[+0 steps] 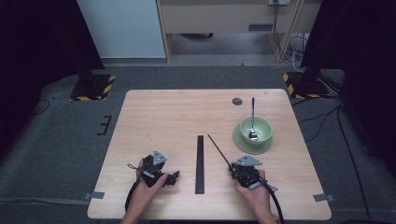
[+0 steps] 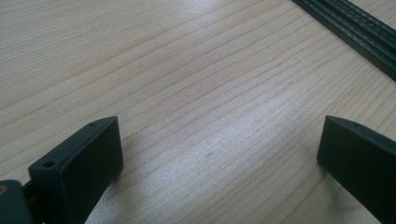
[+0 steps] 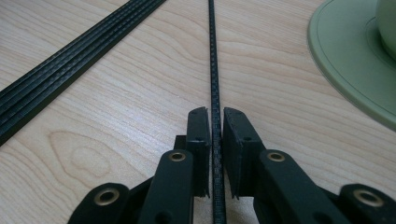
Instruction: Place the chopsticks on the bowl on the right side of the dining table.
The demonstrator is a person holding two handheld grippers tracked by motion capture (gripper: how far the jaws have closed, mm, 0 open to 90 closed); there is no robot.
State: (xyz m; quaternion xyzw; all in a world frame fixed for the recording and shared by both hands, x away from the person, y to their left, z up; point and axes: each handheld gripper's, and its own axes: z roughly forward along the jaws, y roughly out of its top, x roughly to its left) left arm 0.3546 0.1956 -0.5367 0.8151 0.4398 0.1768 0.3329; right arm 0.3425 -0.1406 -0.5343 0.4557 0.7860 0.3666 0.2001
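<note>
Chopstick (image 3: 214, 70): thin, stiff, light, likely slippery; right gripper (image 3: 215, 122) fingers clamp its near end, lower centre. Left gripper (image 2: 219, 154) fingers wide, empty.

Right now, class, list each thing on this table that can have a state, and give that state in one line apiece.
right gripper: shut on the single black rod.
single black rod: lying on the table, clamped at its near end.
left gripper: open, nothing between the jaws.
bundle of black rods: lying flat, untouched.
green bowl: upright on its saucer.
spoon: standing in the bowl.
</note>
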